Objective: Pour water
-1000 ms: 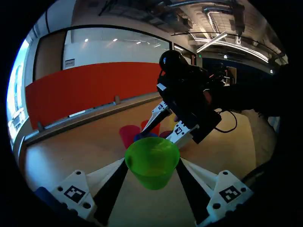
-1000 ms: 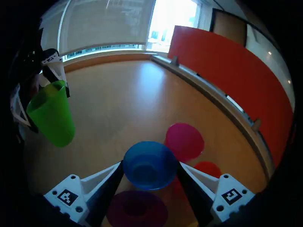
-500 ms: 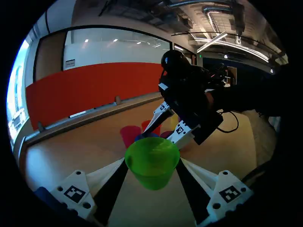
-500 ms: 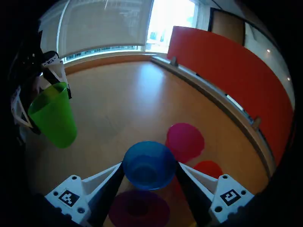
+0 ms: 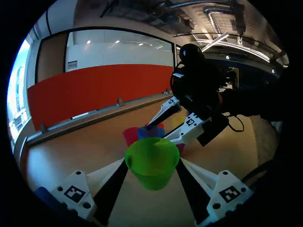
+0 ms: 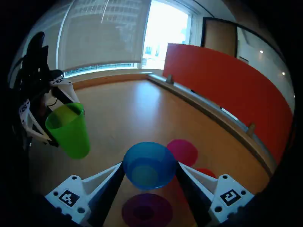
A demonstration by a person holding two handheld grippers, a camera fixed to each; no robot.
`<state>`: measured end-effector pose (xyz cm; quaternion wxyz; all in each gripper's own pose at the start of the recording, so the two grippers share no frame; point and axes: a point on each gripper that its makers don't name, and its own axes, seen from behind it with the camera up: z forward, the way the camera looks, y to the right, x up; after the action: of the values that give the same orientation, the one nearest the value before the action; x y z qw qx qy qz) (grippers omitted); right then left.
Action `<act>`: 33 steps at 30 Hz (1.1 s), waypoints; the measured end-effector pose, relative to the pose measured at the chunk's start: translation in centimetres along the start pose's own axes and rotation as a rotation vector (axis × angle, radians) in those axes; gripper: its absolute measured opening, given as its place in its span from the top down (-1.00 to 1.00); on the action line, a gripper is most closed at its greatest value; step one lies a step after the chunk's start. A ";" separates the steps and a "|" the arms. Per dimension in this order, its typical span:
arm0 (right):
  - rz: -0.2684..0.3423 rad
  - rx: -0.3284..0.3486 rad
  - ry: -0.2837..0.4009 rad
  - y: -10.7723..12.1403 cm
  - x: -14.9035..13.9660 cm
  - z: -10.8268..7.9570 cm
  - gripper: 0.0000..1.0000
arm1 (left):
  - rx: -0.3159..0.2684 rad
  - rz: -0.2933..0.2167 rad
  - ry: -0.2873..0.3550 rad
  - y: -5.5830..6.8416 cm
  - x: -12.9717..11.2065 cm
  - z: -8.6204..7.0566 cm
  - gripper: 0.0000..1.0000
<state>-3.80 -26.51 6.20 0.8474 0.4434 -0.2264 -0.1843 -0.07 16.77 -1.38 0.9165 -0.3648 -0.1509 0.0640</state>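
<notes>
The left gripper (image 5: 152, 171) clamps the green cup (image 5: 152, 159) by its sides, and the right gripper (image 6: 149, 172) clamps the blue cup (image 6: 149, 163) likewise. Both cups hang upright above the wooden table (image 6: 125, 109), near each other. The step seems to be the approach before pouring (water is hard to see in either cup). Next, one rim must come over the other cup and tilt slowly.

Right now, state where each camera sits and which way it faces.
Left gripper view: rides the left gripper, facing along its fingers past the green cup to the red wall; right gripper, dark sleeve beyond.
Right gripper view: rides the right gripper, facing down over the blue cup onto the wooden surface.
Shared: both cups, both grippers.
</notes>
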 end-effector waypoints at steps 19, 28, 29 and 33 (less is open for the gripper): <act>0.076 -0.064 0.301 -1.8 5.9 -4.3 -0.88 | 0.030 -0.007 0.039 0.9 1.8 -0.6 -0.72; 0.084 -0.100 0.416 -2.4 8.1 -5.6 -0.88 | 0.040 -0.012 0.048 1.2 2.3 -0.7 -0.73; 0.083 -0.105 0.428 -2.4 8.3 -5.7 -0.88 | 0.041 -0.013 0.049 1.2 2.4 -0.7 -0.73; 0.082 -0.120 0.474 -2.8 9.2 -6.4 -0.87 | 0.047 -0.017 0.056 1.2 2.7 -0.8 -0.73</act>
<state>7.03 -28.48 2.73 0.9084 0.4137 -0.0279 -0.0538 2.75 17.69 -2.13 0.9292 -0.3437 -0.1266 0.0493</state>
